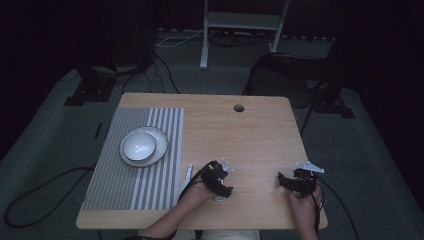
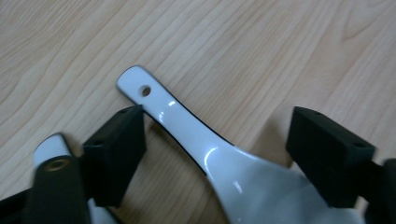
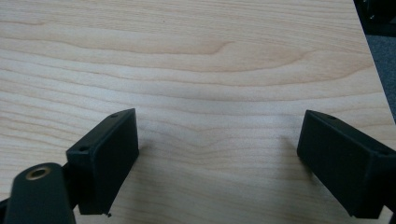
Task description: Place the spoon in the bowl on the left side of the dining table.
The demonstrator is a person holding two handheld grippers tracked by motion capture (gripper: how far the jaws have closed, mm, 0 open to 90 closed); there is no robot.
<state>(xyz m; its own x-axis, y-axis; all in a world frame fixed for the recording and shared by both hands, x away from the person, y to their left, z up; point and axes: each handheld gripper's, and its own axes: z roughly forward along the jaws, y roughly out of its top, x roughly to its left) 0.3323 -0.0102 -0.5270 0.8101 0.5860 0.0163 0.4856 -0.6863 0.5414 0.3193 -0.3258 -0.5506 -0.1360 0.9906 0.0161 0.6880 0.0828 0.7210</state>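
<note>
1. A striped mat (image 1: 131,165) lies on the left part of the table (image 1: 250,135).
2. A white bowl (image 1: 139,145) sits on a plate (image 1: 159,142) on the mat.
3. Just right of the mat, a white spoon (image 1: 188,172) lies on the bare wood.
4. The left gripper (image 1: 220,181) is down over the spoon (image 2: 196,140), near the table's front edge.
5. Its jaws are part way open. The spoon lies between them, with its handle close by one jaw. I cannot tell if that jaw touches it. The other jaw is apart from it.
6. The spoon's handle has a small hole near the tip.
7. The right gripper (image 1: 290,182) is near the front right corner, well apart from the spoon.
8. Its jaws (image 3: 215,163) are wide open over bare wood.
</note>
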